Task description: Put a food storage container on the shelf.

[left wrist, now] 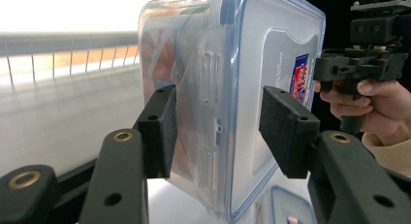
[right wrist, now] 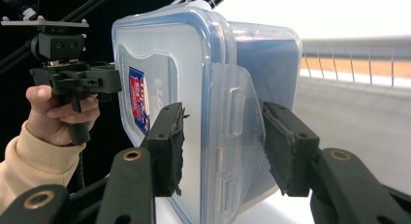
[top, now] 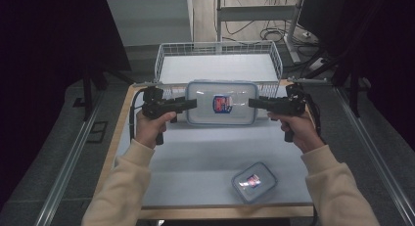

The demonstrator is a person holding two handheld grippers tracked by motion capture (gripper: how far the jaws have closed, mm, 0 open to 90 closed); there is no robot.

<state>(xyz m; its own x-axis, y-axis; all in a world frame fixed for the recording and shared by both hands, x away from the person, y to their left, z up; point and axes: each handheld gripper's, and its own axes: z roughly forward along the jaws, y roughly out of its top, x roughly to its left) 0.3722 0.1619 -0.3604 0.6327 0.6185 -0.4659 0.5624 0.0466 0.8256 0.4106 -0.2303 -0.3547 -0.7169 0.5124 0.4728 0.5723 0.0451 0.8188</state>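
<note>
Two tongs, left tongs [top: 193,103], right tongs [top: 251,102], clamping container [top: 222,102] ends

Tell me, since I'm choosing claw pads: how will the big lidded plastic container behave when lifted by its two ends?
The big container looks rigid, so it should keep its shape between the left claw and right claw. Its glossy walls may be slippery. The hinged end flap could flex under a pad.
</note>
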